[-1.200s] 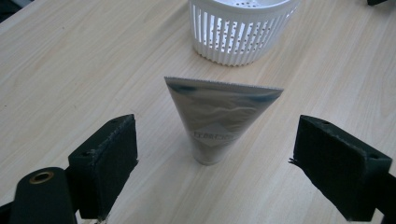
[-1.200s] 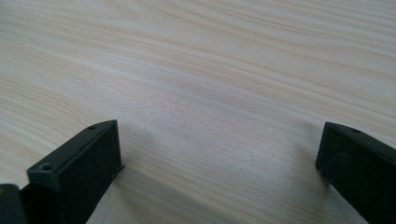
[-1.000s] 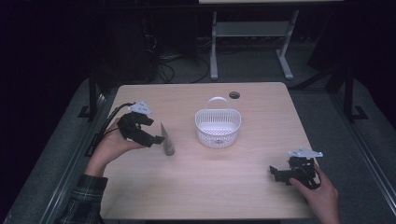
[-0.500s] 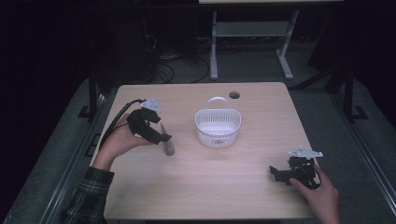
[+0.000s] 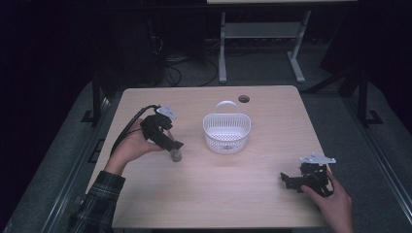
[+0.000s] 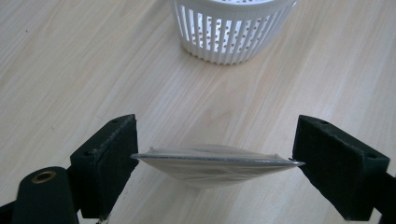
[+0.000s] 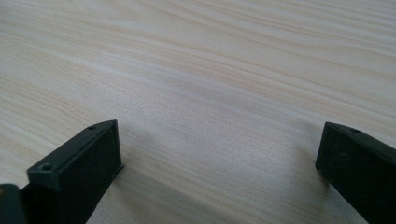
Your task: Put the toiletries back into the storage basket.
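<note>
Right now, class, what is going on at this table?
A person works with a gripper in each hand. The left gripper has a thin, flat, silvery object spanning the gap between its jaws, just short of the white basket. The right gripper rests open near the table's right edge, with nothing between its jaws.

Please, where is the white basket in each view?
High view: white basket at table's middle, right of the left tongs.
Left gripper view: top middle, beyond the thin clear item gripped.
Right gripper view: bare wood between the right tongs.
Shared landmark: pale wooden table.
</note>
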{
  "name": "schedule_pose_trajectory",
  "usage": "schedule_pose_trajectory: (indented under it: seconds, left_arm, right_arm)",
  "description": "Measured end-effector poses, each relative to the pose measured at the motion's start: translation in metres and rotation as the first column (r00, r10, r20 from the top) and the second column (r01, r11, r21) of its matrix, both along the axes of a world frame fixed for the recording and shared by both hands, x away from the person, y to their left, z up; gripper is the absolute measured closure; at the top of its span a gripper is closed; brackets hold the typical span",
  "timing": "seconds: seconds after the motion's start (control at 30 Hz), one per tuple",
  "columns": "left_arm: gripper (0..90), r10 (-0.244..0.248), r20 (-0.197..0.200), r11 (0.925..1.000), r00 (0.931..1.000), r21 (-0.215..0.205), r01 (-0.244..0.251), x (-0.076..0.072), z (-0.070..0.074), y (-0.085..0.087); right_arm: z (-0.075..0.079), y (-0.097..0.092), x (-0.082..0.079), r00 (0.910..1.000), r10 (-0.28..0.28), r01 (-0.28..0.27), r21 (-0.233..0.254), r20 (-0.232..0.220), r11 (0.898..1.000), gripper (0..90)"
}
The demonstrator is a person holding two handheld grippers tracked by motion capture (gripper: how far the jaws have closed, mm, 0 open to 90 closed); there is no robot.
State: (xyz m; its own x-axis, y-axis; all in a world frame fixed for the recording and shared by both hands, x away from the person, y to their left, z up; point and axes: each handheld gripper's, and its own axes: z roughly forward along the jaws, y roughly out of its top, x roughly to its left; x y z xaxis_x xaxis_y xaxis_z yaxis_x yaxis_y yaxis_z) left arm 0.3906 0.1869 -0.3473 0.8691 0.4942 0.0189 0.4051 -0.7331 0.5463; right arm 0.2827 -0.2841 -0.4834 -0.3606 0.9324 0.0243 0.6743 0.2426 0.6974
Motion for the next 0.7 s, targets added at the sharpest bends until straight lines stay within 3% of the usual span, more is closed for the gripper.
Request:
schedule_pose_trajectory:
  seconds: [0.7]
  left_arm:
    - [28.7,0.006,0.01,1.0,0.9999,0.002,-0.006,0.0004,-0.0002,0.0019]
  right_arm:
    - [0.0,0.0,0.0,1.0,0.0,0.0,0.0,0.0,1.0,0.0]
